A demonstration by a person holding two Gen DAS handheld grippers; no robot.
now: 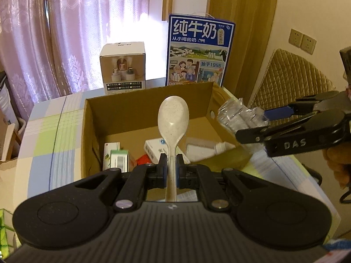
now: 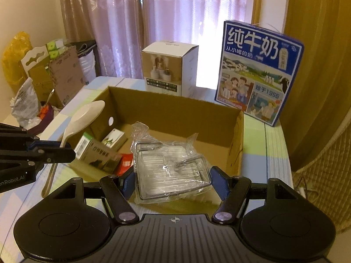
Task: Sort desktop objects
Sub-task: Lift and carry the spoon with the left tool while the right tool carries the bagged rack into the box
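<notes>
My left gripper is shut on the handle of a white speckled spoon, held bowl-up over the near edge of the open cardboard box. My right gripper is shut on a clear plastic packet with metal hooks, held over the box's near right side. In the left wrist view the right gripper and its packet show at the box's right wall. In the right wrist view the left gripper and spoon show at the left. Small cartons lie inside the box.
A blue milk carton box and a white product box stand behind the cardboard box on the checked tablecloth. A quilted chair back is to the right. Bags and cardboard clutter sit off the table's left.
</notes>
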